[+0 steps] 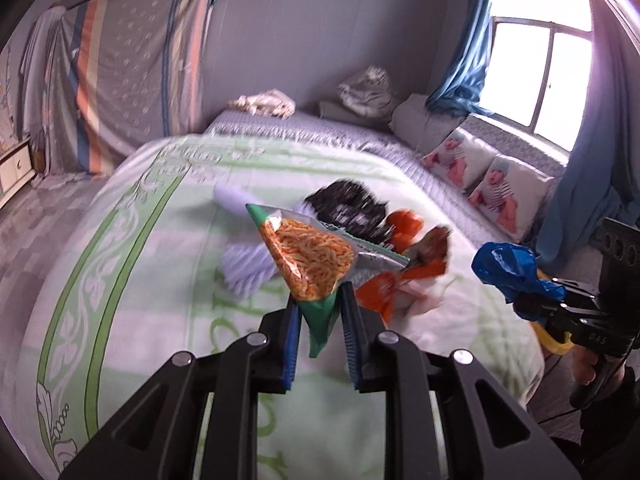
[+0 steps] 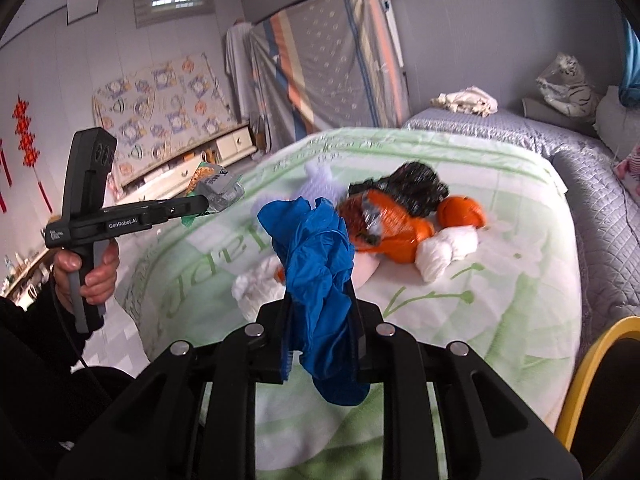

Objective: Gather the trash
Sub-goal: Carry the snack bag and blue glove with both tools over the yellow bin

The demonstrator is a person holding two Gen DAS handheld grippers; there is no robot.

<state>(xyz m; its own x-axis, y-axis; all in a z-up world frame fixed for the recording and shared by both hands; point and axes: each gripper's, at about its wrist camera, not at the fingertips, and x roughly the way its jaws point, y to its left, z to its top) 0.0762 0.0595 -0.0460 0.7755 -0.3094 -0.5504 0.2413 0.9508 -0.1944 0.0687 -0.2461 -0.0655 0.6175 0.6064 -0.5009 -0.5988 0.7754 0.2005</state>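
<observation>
My left gripper (image 1: pixel 320 304) is shut on a green noodle snack wrapper (image 1: pixel 312 256) and holds it above the bed; it also shows in the right wrist view (image 2: pixel 218 190). My right gripper (image 2: pixel 320 300) is shut on a crumpled blue plastic bag (image 2: pixel 316 256), also seen in the left wrist view (image 1: pixel 514 266). On the green-and-white quilt (image 2: pixel 500 300) lie a black bag (image 2: pixel 416 188), orange wrappers (image 2: pixel 392 228), an orange bag (image 2: pixel 460 212), white crumpled bags (image 2: pixel 444 252) and a pale purple bag (image 1: pixel 248 268).
A yellow-rimmed bin (image 2: pixel 592 364) stands at the bed's near right corner. A grey quilted bed (image 2: pixel 560 148) lies behind, with pillows (image 1: pixel 508 196) by the window. A covered wardrobe (image 2: pixel 328 64) and a low cabinet (image 2: pixel 192 164) stand at the far wall.
</observation>
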